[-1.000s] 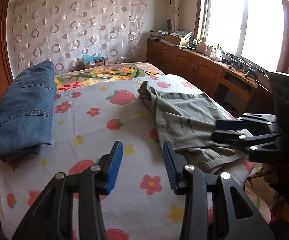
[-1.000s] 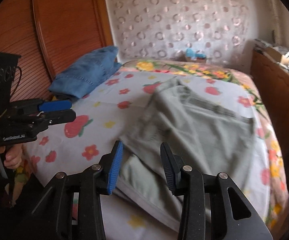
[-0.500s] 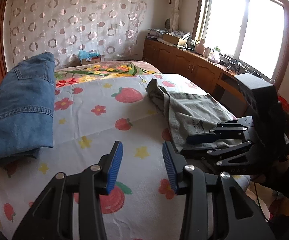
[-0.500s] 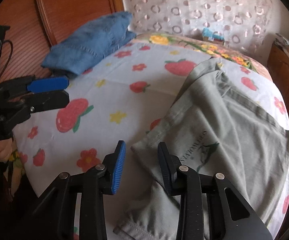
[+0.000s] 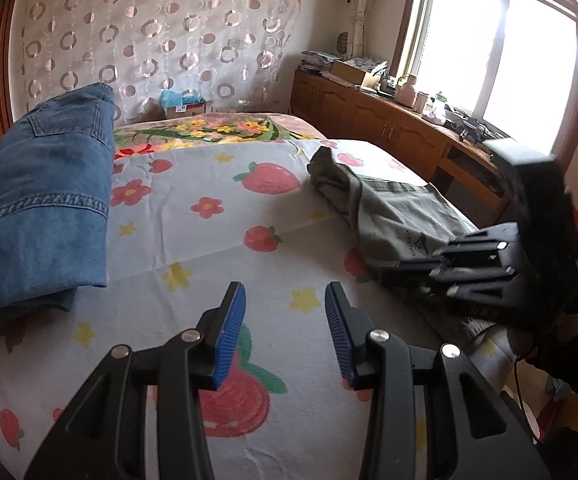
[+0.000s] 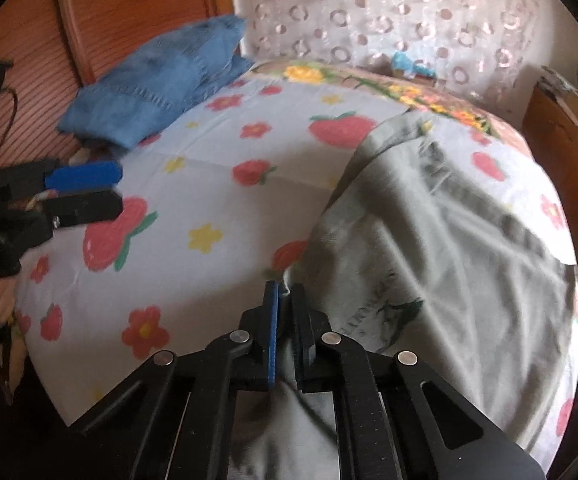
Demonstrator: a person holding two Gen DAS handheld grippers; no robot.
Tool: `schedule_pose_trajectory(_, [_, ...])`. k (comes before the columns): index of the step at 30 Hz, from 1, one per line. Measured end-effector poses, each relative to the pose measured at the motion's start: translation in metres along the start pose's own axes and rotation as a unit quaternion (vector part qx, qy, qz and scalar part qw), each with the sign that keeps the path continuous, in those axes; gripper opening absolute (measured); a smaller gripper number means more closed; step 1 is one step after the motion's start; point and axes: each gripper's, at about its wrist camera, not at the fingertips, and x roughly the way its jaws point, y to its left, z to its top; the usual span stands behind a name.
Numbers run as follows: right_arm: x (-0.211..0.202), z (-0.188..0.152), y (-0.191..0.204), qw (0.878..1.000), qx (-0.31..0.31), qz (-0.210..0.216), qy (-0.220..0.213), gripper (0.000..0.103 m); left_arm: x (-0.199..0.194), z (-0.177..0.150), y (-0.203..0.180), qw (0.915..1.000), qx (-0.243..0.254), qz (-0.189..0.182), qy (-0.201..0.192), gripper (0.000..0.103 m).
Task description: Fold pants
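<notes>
Grey-green pants (image 6: 441, 240) lie spread on the right side of the bed; in the left wrist view they (image 5: 385, 216) lie at mid right. My right gripper (image 6: 285, 300) is shut on the pants' near left edge, with cloth pinched between its jaws; it also shows at the right of the left wrist view (image 5: 461, 264). My left gripper (image 5: 285, 320) is open and empty above the strawberry-print sheet (image 5: 217, 248), left of the pants. It also shows at the left edge of the right wrist view (image 6: 85, 192).
Folded blue jeans (image 5: 41, 208) lie at the bed's left by the wooden headboard (image 6: 121, 12). A wooden cabinet (image 5: 373, 120) with clutter runs under the window on the right. A patterned curtain (image 5: 149, 40) hangs behind the bed.
My right gripper has dropped to the pants' near edge and closed on the cloth. My left gripper stayed open and moved closer to the bed.
</notes>
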Motion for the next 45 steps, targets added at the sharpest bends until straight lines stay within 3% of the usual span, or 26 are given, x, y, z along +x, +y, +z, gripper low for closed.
schedule_pose_trajectory(5, [-0.034,0.012,-0.023,0.999,0.02,-0.017,-0.044,0.003,0.006,0.004,-0.003,1.0,0.004,-0.004,0.005,0.04])
schedule_pose_trajectory(11, [-0.066,0.026,-0.076,0.994,0.039,-0.072,-0.072,0.003,0.019,0.018,-0.014,0.9998,0.014,-0.013,0.01,0.04])
schedule_pose_trajectory(18, [-0.078,0.026,-0.143,0.988,0.057,-0.125,-0.068,0.003,0.034,0.033,-0.029,0.9994,0.022,-0.023,0.018,0.04])
schedule_pose_trajectory(23, [-0.067,0.017,-0.181,0.986,0.076,-0.141,-0.051,0.003,0.045,0.037,-0.04,0.9988,0.031,-0.025,0.028,0.04])
schedule_pose_trajectory(34, [-0.059,0.001,-0.21,0.983,0.11,-0.136,-0.048,0.003,0.061,0.037,-0.066,0.9974,0.045,-0.03,0.047,0.04])
schedule_pose_trajectory(45, [-0.086,-0.019,-0.185,0.985,0.116,-0.114,-0.065,0.003,0.062,0.03,-0.083,0.9969,0.049,-0.034,0.051,0.04])
